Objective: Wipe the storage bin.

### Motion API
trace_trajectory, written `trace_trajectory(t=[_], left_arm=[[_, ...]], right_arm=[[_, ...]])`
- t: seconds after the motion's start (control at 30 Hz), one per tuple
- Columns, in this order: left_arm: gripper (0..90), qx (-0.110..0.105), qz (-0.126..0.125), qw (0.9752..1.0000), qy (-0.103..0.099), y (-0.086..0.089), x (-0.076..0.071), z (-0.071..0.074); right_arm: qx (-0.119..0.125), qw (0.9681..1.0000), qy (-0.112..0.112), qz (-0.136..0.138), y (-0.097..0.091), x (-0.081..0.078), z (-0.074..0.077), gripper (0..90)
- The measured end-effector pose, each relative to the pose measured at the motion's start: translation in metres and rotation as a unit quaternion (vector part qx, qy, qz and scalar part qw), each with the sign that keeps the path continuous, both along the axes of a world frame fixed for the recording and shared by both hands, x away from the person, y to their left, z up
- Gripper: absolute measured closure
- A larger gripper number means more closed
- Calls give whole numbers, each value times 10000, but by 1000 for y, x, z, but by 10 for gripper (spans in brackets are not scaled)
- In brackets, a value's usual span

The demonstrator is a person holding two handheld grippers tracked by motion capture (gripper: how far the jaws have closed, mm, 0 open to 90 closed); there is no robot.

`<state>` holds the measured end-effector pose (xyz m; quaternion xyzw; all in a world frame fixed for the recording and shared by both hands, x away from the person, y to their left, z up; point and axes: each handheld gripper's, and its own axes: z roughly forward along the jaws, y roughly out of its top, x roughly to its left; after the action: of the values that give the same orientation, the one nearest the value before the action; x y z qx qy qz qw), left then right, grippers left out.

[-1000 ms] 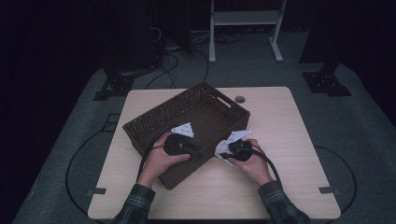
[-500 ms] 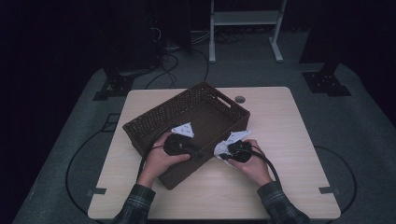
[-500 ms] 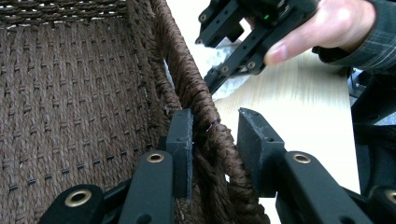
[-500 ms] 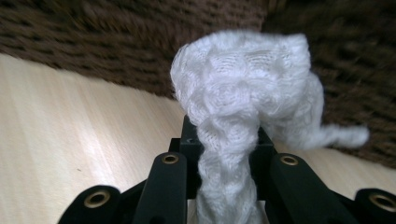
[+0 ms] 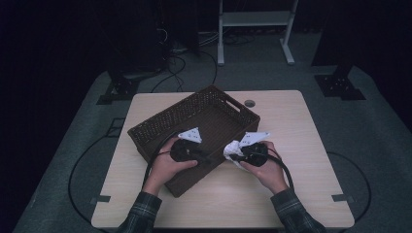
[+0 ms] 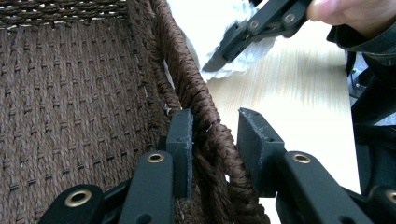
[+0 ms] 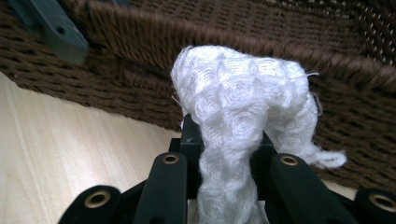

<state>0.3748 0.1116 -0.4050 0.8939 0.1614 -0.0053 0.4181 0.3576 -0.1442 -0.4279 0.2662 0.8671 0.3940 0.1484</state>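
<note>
A dark brown woven basket (image 5: 160, 124) sits askew on the light wooden table (image 5: 291, 121). My left gripper (image 5: 206, 158) straddles its near right wall: in the left gripper view (image 6: 212, 140) one jaw is inside, the other outside, closed on the braided rim (image 6: 208, 112). My right gripper (image 5: 233, 155) is just outside that wall, shut on a bunched white knitted cloth (image 5: 232, 147). In the right gripper view the cloth (image 7: 238, 102) bulges up between the jaws (image 7: 226, 149), close against the basket's outer wall (image 7: 280, 32). The basket floor (image 6: 70, 93) looks bare.
The tabletop (image 5: 301, 194) right of the basket is bare wood with a small round grommet (image 5: 249, 103) near its far edge. Beyond the table are a white metal stand (image 5: 255, 19), cables on the dark floor and black stand bases (image 5: 340, 87).
The right gripper has shifted very slightly beside the basket wall with the cloth still in it. The left gripper and the basket have stayed put.
</note>
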Motion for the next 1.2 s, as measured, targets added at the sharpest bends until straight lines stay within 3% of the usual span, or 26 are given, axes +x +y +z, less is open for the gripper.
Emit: trace_trajectory(t=[0.3, 0.4, 0.73, 0.9, 1.2], left_arm=[[662, -1, 15, 10000, 26, 0, 0, 0], [662, 5, 11, 10000, 17, 0, 0, 0], [662, 12, 10, 10000, 13, 0, 0, 0], [663, 4, 4, 10000, -12, -1, 0, 0], [663, -2, 19, 10000, 9, -1, -1, 0]], right_arm=[[289, 9993, -196, 122, -1, -9, 17, 742], [213, 9993, -264, 151, 2, -11, 20, 742], [132, 9997, -97, 187, 6, -8, 9, 743], [-114, 9998, 21, 175, 10, -5, -4, 742], [-315, 9989, 277, 207, 17, 1, -23, 742]])
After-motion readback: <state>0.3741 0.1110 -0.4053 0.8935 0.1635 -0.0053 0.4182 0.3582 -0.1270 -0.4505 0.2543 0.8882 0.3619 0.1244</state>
